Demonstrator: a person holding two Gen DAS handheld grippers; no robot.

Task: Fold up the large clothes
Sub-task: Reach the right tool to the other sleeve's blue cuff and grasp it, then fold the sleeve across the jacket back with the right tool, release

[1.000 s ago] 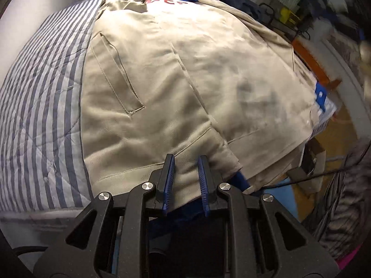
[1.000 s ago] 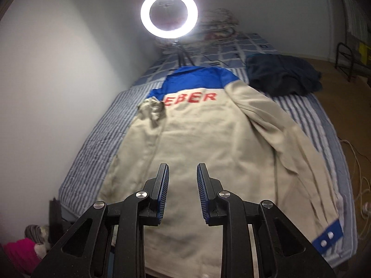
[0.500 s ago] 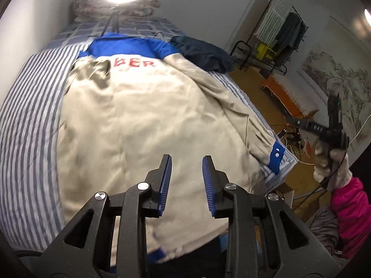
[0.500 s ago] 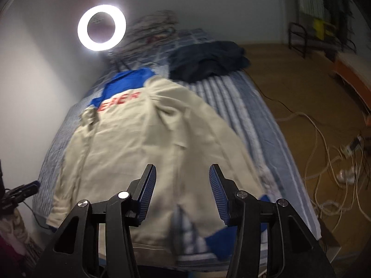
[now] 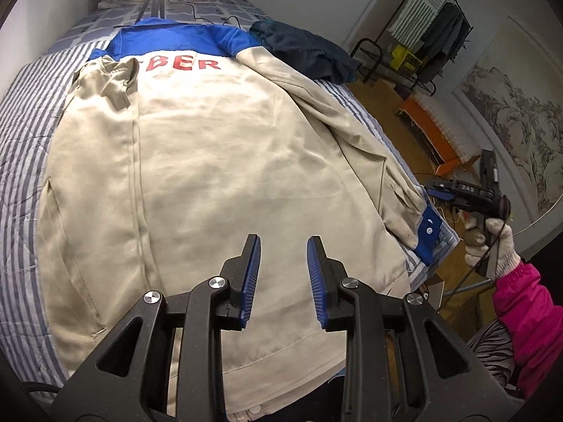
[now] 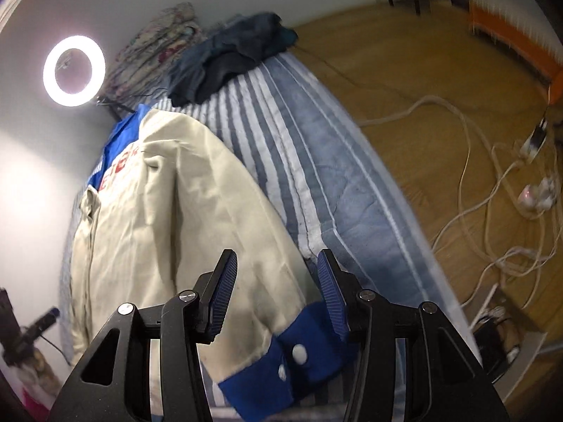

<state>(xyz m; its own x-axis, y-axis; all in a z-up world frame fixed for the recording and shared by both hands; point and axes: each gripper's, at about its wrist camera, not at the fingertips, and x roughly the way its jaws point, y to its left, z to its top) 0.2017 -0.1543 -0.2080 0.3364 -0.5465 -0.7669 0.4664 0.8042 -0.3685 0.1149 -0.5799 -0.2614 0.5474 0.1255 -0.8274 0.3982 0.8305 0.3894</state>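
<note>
A large beige jacket (image 5: 218,161) with a blue yoke and red letters lies back-up on the striped bed; it also shows in the right wrist view (image 6: 169,211). Its left sleeve is folded over the back. Its right sleeve runs down the bed's right side to a blue cuff (image 5: 427,234), which also shows in the right wrist view (image 6: 299,358). My left gripper (image 5: 283,249) is open and empty above the jacket's lower back. My right gripper (image 6: 276,263) is open and empty, just above the sleeve and its cuff; it also shows in the left wrist view (image 5: 457,193).
A dark blue garment (image 5: 306,52) lies at the bed's far right (image 6: 228,59). A ring light (image 6: 74,70) on a tripod stands at the head of the bed. White cables (image 6: 492,183) lie on the wooden floor to the right. A clothes rack (image 5: 422,35) stands further off.
My left gripper has lifted and pulled back from the jacket's hem, jaws wider. My right gripper has swung right and down over the right sleeve cuff and opened wider.
</note>
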